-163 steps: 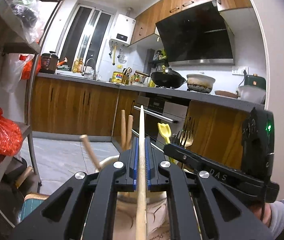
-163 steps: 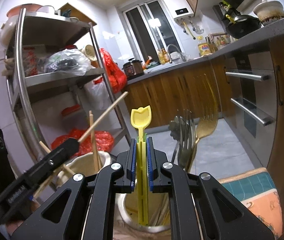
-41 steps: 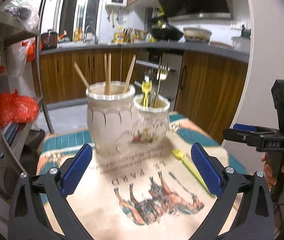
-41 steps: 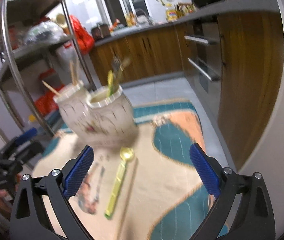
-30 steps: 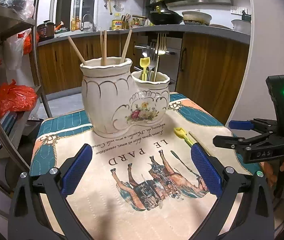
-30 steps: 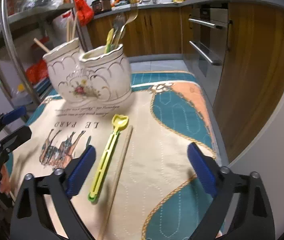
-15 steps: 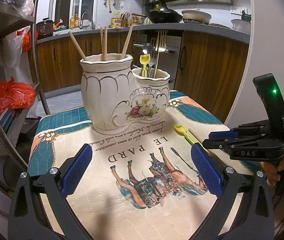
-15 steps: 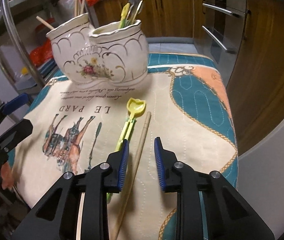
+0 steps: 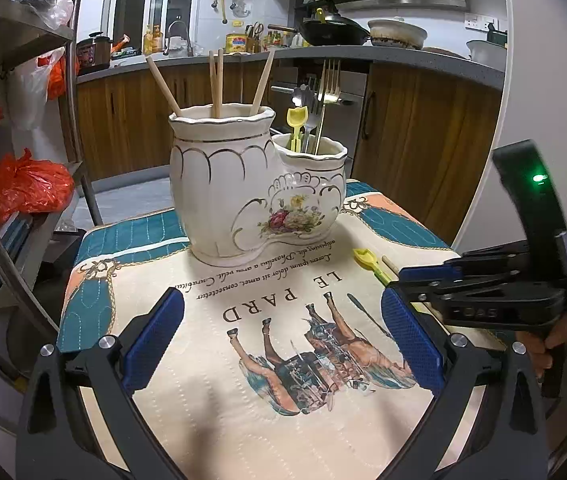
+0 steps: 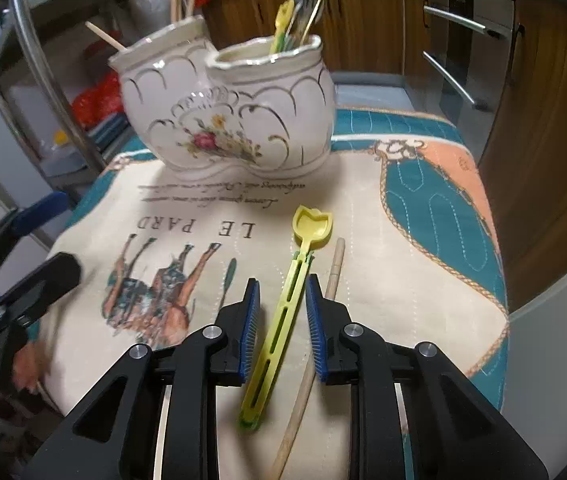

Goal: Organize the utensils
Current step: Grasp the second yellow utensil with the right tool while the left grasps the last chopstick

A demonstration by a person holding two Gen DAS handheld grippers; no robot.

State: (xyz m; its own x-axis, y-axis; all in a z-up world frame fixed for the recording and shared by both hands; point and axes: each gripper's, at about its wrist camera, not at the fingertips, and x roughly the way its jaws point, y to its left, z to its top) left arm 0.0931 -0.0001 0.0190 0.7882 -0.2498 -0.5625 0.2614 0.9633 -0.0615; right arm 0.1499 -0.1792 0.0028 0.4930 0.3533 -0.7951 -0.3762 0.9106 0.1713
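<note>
The right gripper (image 10: 282,312), jaws narrowed but not touching, straddles the slotted yellow plastic spoon (image 10: 287,304) lying on the quilted table cloth (image 10: 423,200) beside a wooden chopstick (image 10: 319,328). The left gripper (image 9: 283,344) is wide open, empty. The glossy ceramic holder (image 9: 243,184) stands behind.

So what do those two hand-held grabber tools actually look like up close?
Both are matte black plastic frames with triangular cut-outs and silver screws. The left gripper and right gripper carry ribbed blue rubber pads on the inside of their jaws. Seen from the left camera, the right one has white lettering on its side, a green indicator light on its upright black body and a pistol-style handle.
</note>
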